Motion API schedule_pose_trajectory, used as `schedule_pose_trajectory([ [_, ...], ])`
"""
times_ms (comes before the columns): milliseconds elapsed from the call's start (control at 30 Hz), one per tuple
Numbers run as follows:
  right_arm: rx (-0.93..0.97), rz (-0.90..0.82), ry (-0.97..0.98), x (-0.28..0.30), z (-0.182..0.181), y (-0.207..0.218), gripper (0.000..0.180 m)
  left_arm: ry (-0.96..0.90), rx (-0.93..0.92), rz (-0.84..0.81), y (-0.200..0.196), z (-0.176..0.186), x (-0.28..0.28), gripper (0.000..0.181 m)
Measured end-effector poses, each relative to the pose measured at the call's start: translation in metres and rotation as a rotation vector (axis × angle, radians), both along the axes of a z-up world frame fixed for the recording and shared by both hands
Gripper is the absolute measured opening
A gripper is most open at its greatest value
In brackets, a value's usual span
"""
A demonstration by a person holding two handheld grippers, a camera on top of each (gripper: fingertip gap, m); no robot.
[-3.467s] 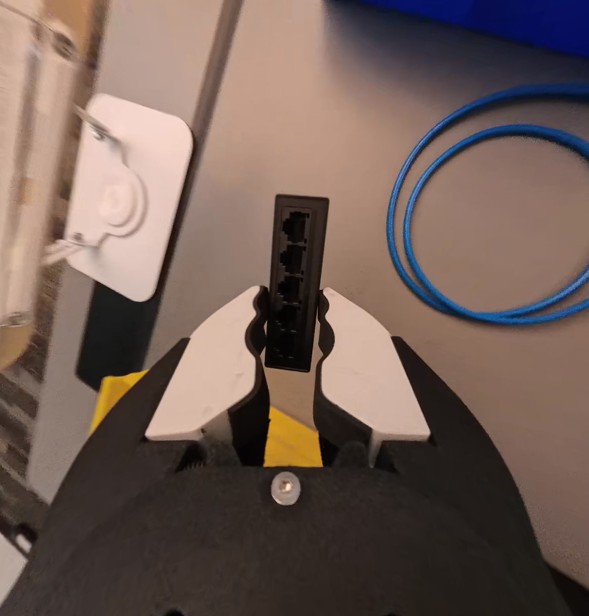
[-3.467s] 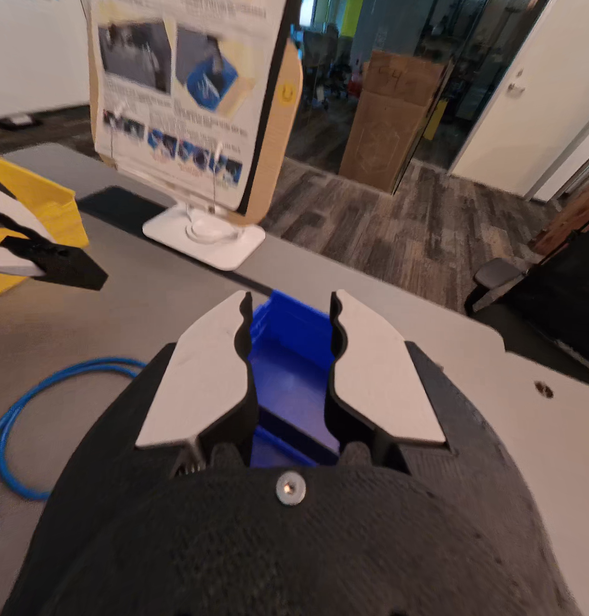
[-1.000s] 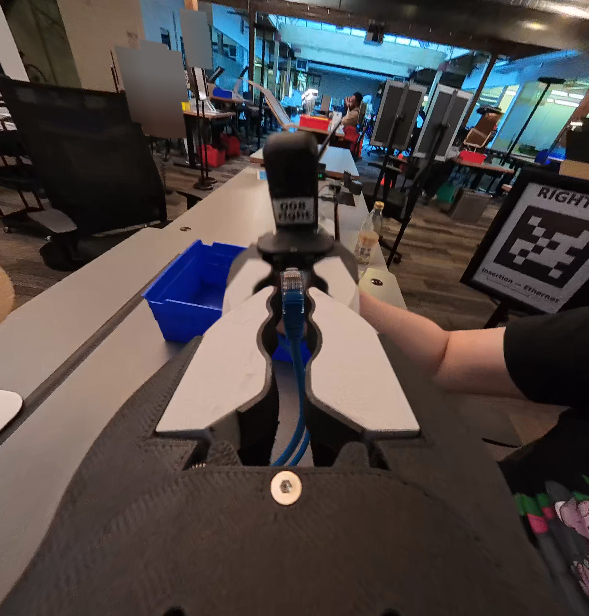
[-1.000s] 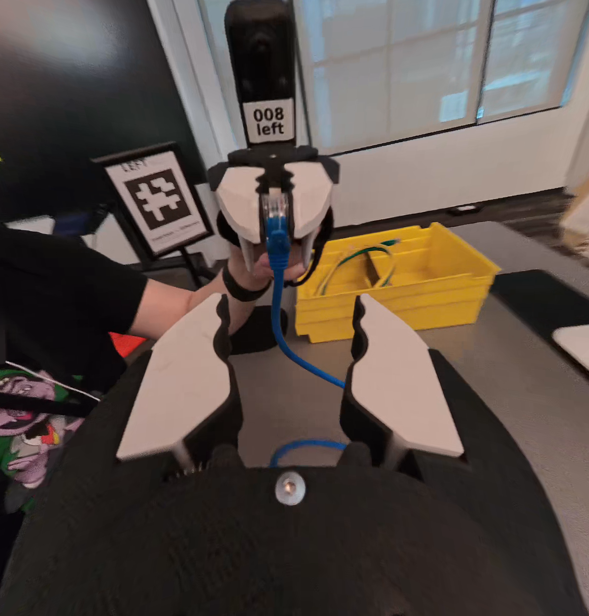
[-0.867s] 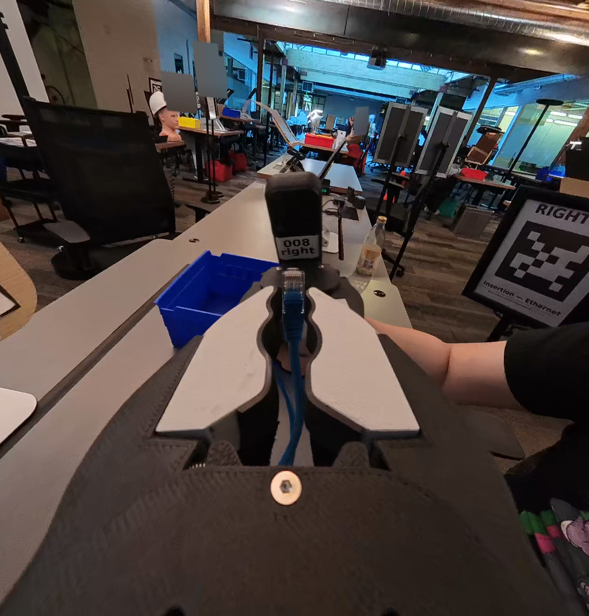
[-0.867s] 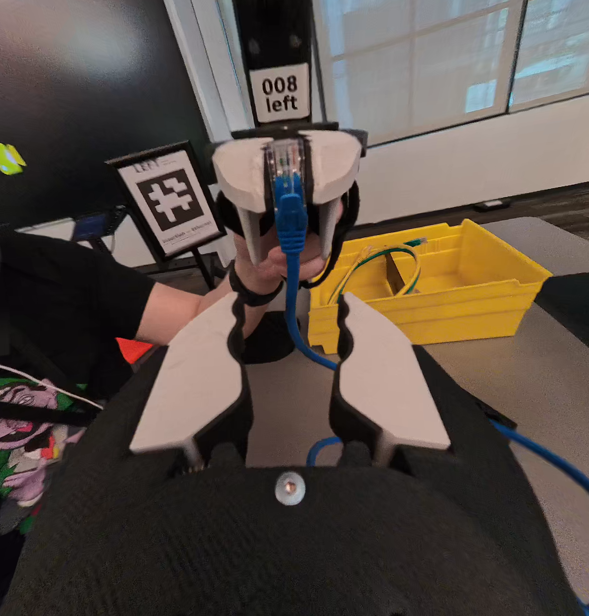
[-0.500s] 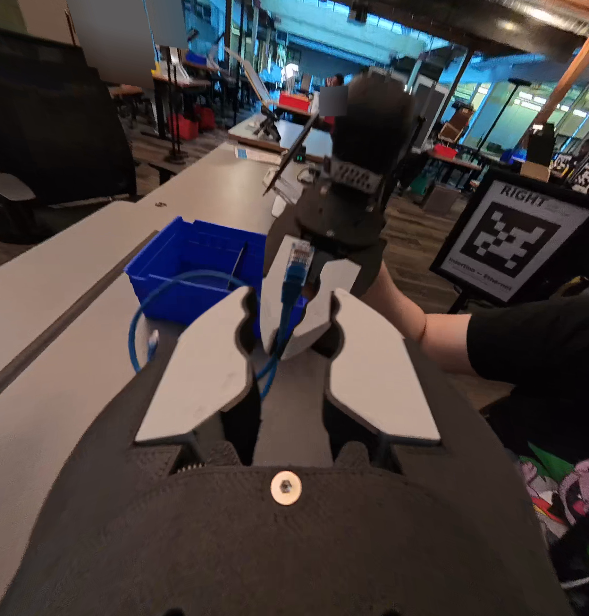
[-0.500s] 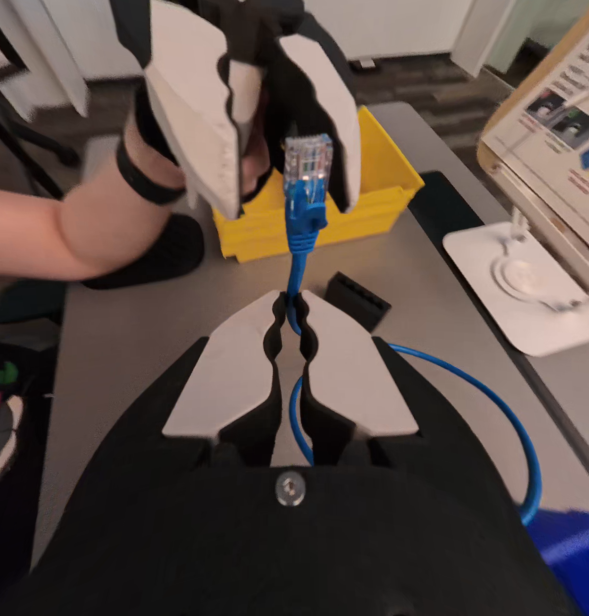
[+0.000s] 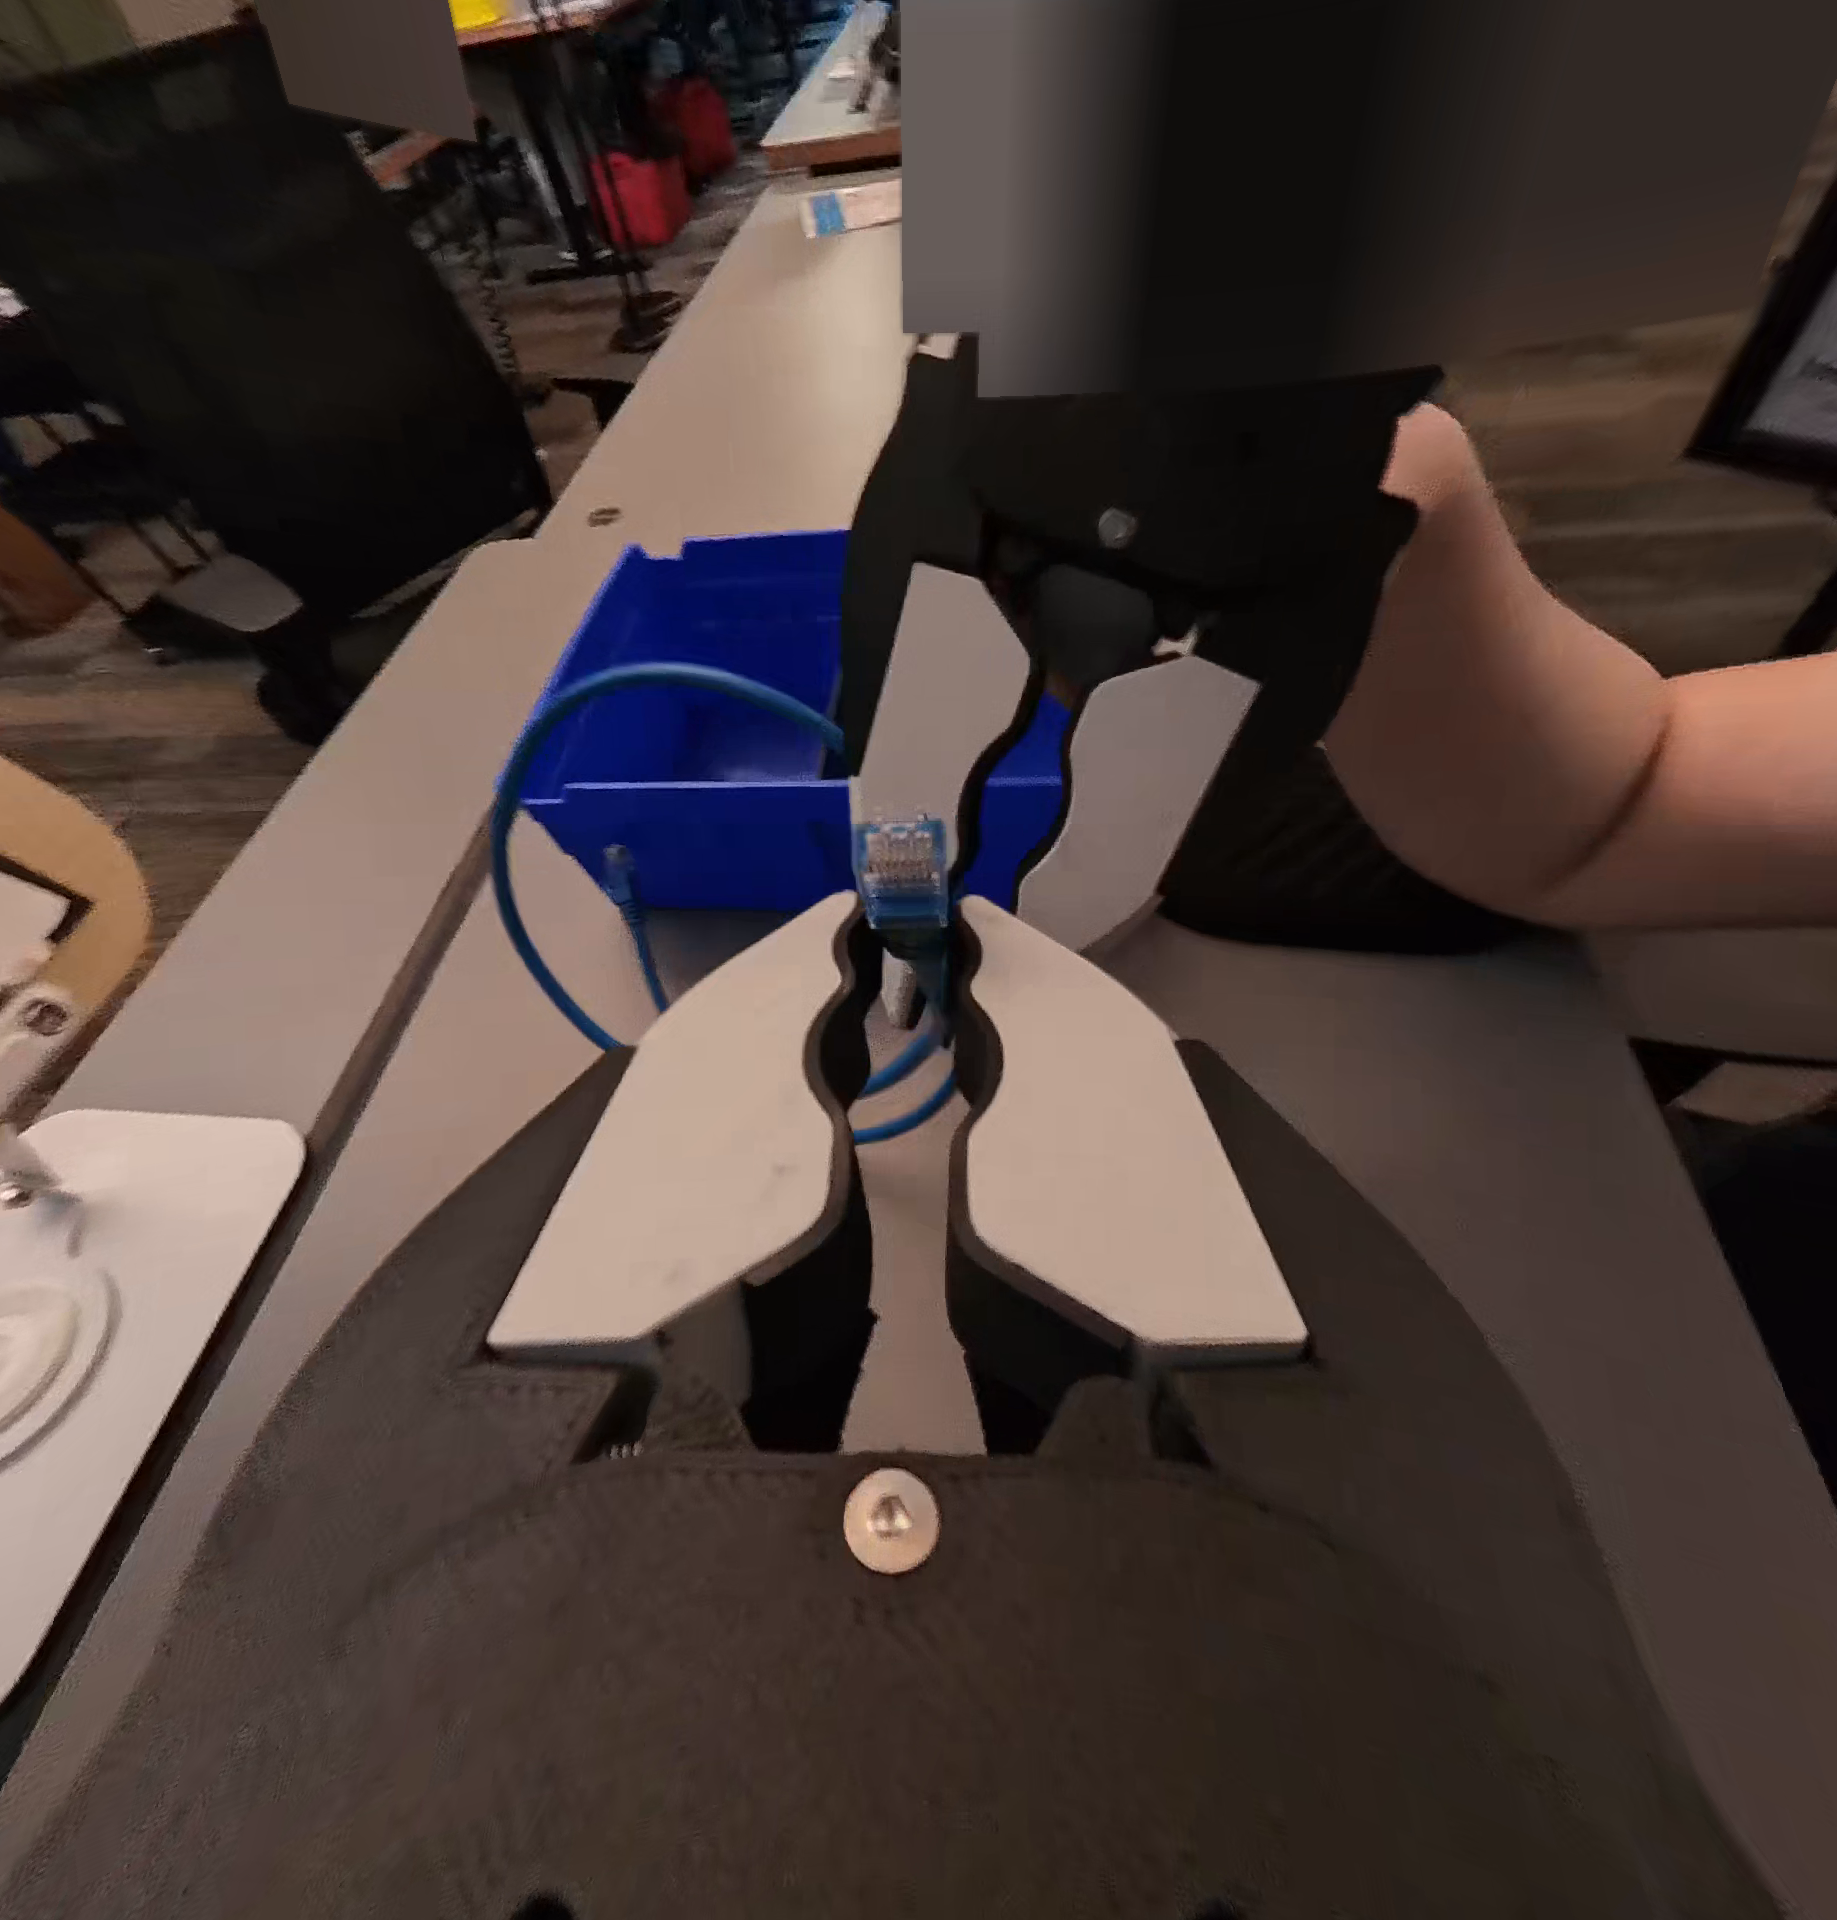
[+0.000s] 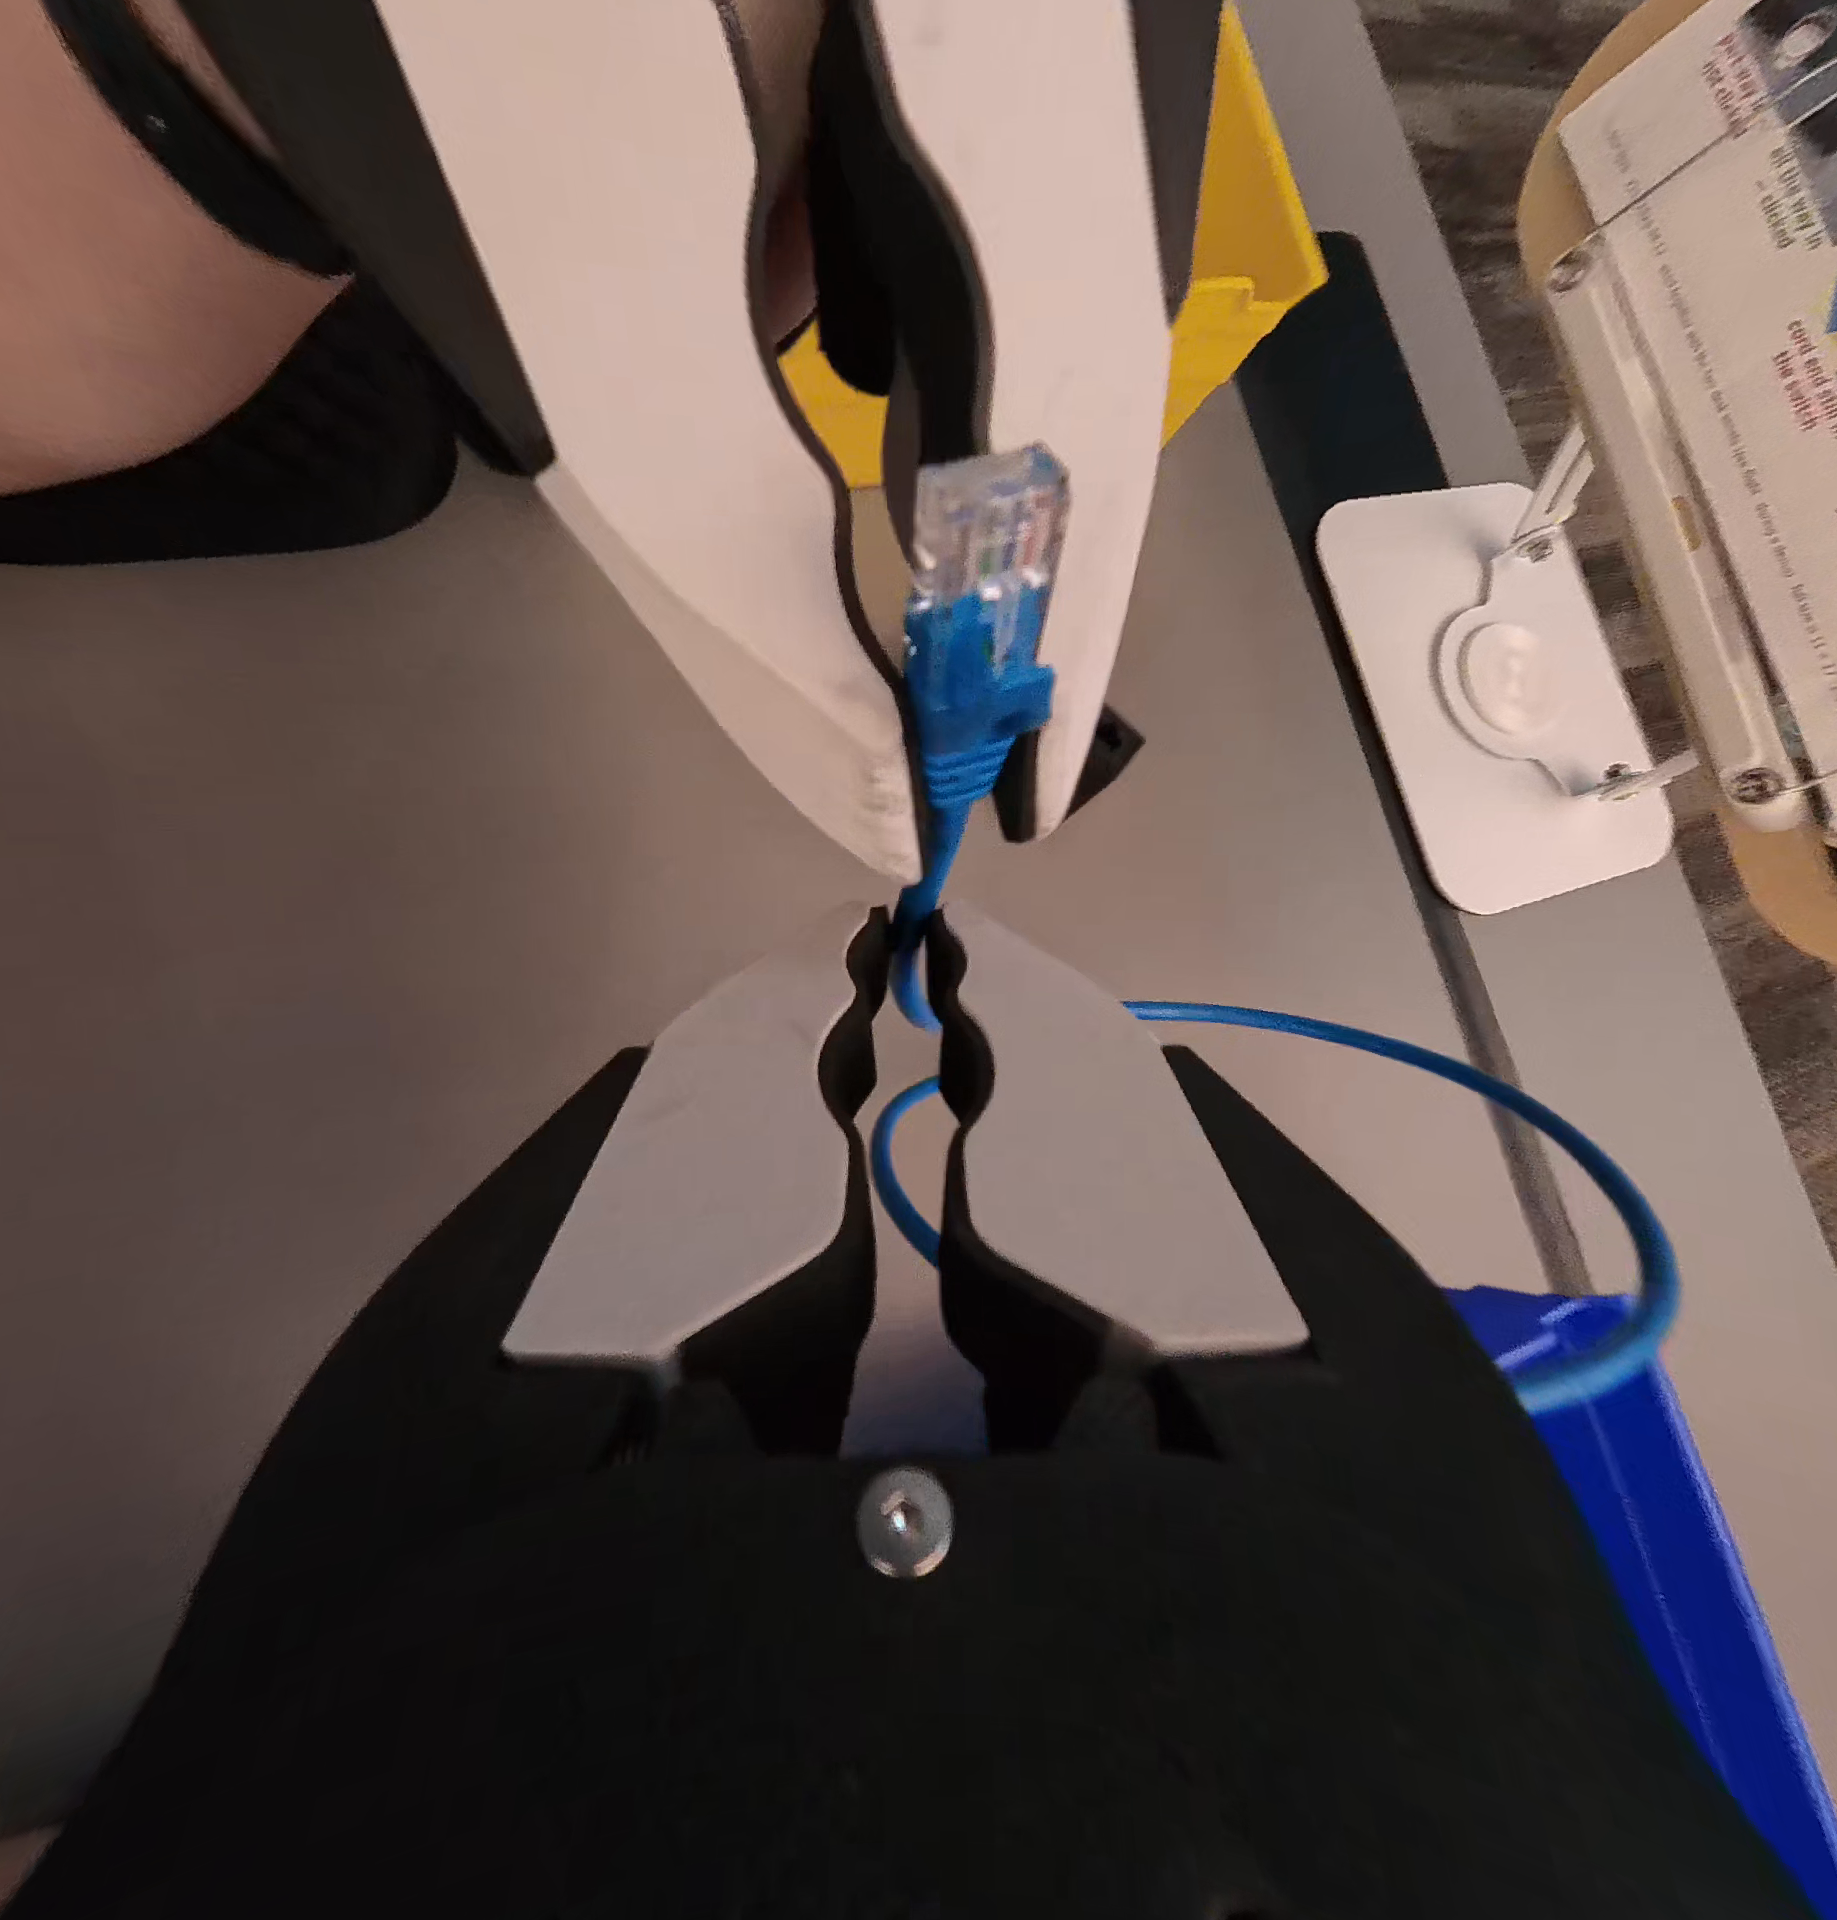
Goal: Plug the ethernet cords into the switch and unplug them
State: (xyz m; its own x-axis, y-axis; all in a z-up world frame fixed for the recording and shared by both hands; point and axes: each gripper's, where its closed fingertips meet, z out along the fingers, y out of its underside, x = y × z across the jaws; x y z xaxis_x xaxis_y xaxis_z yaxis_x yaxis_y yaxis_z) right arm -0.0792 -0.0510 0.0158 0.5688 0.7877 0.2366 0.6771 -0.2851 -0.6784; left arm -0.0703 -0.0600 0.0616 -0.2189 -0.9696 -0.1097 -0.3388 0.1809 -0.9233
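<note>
Under both tools lies a smooth grey table [image 9: 1309, 1091], dim office floor beyond. The right hand-held gripper [image 10: 906, 920] pinches the blue ethernet cord [image 10: 1413, 1070] just below its clear plug [image 10: 987, 540]. The left hand-held gripper [image 9: 906, 914], tip to tip with it, closes on the boot behind that plug. Ahead of the left one sits a blue bin [image 9: 685, 831]; a yellow bin [image 10: 1257, 239] lies beyond the right.

Blue ethernet cord [image 10: 1309, 1049] is looping over the bench, clear plug [image 10: 981, 540] pointing up; black switch [image 10: 1423, 743] is lying mostly hidden behind.
</note>
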Motion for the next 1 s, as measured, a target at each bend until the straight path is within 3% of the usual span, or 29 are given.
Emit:
schedule_pose_trajectory([
  [33,0.034,-0.022,0.014,0.002,0.004,0.005,0.009,-0.025,-0.022,0.033,0.005,0.004,0.002,0.01],
  [100,0.121,-0.135,0.03,0.014,0.021,0.014,0.03,-0.075,-0.11,0.063,0.013,0.012,0.004,0.01],
  [200,0.197,-0.079,0.173,-0.009,0.053,-0.007,0.012,-0.124,-0.228,0.091,0.027,0.018,0.002,0.01],
  [233,0.165,0.009,0.274,-0.03,0.059,-0.02,0.002,-0.144,-0.258,0.098,0.031,0.021,0.0,0.01],
  [300,-0.002,0.132,0.467,-0.071,0.056,-0.039,0.002,-0.174,-0.294,0.113,0.037,0.027,-0.003,0.01],
  [367,-0.137,0.024,0.596,-0.091,0.039,-0.019,0.01,-0.197,-0.285,0.135,0.041,0.032,-0.006,0.01],
  [433,-0.134,-0.042,0.724,-0.105,0.023,0.005,0.002,-0.209,-0.255,0.149,0.043,0.037,-0.01,0.01],
  [533,0.045,-0.215,0.886,-0.098,0.016,0.042,0.022,-0.232,-0.248,0.151,0.039,0.047,-0.017,0.01],
  [633,0.246,-0.258,1.041,-0.084,0.031,0.059,0.033,-0.255,-0.21,0.161,0.035,0.054,-0.018,0.009],
  [833,0.467,-0.027,1.419,-0.045,0.087,0.038,0.054,-0.312,-0.222,0.091,0.02,0.072,-0.025,0.01],
  [1000,0.456,0.289,1.609,-0.023,0.129,-0.004,0.05,-0.335,-0.274,-0.009,0.012,0.077,-0.031,0.01],
])
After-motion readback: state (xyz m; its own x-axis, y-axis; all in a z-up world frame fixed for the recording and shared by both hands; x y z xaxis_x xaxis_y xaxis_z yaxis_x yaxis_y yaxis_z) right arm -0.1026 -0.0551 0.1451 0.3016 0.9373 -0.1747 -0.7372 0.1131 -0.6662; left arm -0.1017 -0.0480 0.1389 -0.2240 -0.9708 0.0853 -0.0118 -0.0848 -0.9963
